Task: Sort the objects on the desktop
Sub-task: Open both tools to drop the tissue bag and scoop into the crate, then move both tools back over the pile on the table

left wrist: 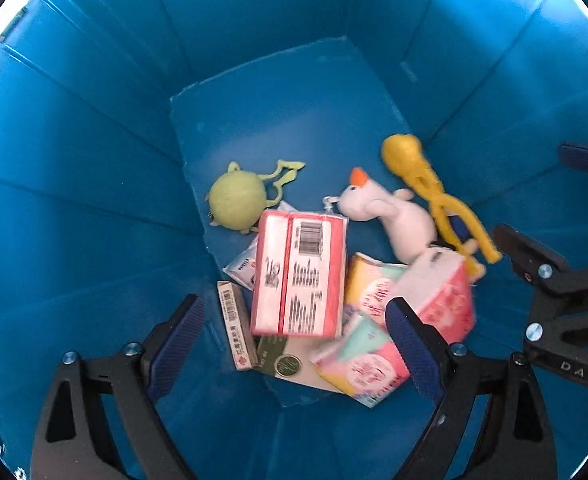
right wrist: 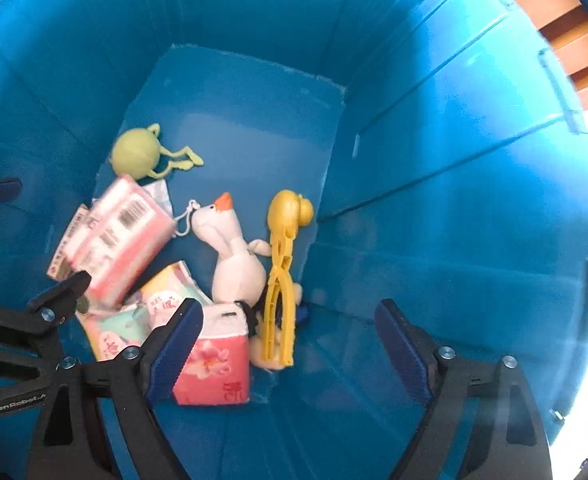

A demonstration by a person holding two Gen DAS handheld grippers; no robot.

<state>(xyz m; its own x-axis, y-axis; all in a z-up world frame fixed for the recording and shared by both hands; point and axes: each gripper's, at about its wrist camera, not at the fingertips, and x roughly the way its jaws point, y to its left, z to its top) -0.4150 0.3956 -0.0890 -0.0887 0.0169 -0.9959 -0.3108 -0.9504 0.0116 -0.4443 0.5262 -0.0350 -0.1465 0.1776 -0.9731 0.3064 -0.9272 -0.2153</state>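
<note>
Both grippers hang inside a deep blue bin [left wrist: 93, 128], above a pile on its floor. My left gripper [left wrist: 294, 320] is open and empty over a pink tissue pack with a barcode [left wrist: 298, 272], which shows motion blur in the right wrist view [right wrist: 121, 240]. My right gripper [right wrist: 289, 324] is open and empty above a yellow clamp toy [right wrist: 281, 280] and a pink tissue box [right wrist: 213, 364]. A white plush duck [left wrist: 386, 216] [right wrist: 233, 252], a green plush ball [left wrist: 237, 200] [right wrist: 137, 152] and a yellow clamp toy [left wrist: 434, 192] lie nearby.
Pastel tissue packs [left wrist: 370, 364] [right wrist: 165, 292], a slim carton [left wrist: 235, 324] and a green card [left wrist: 285, 364] lie under the pile. The bin's far floor [right wrist: 245, 120] is bare. Bin walls [right wrist: 454, 160] rise close on all sides. The other gripper [left wrist: 554, 288] shows at right.
</note>
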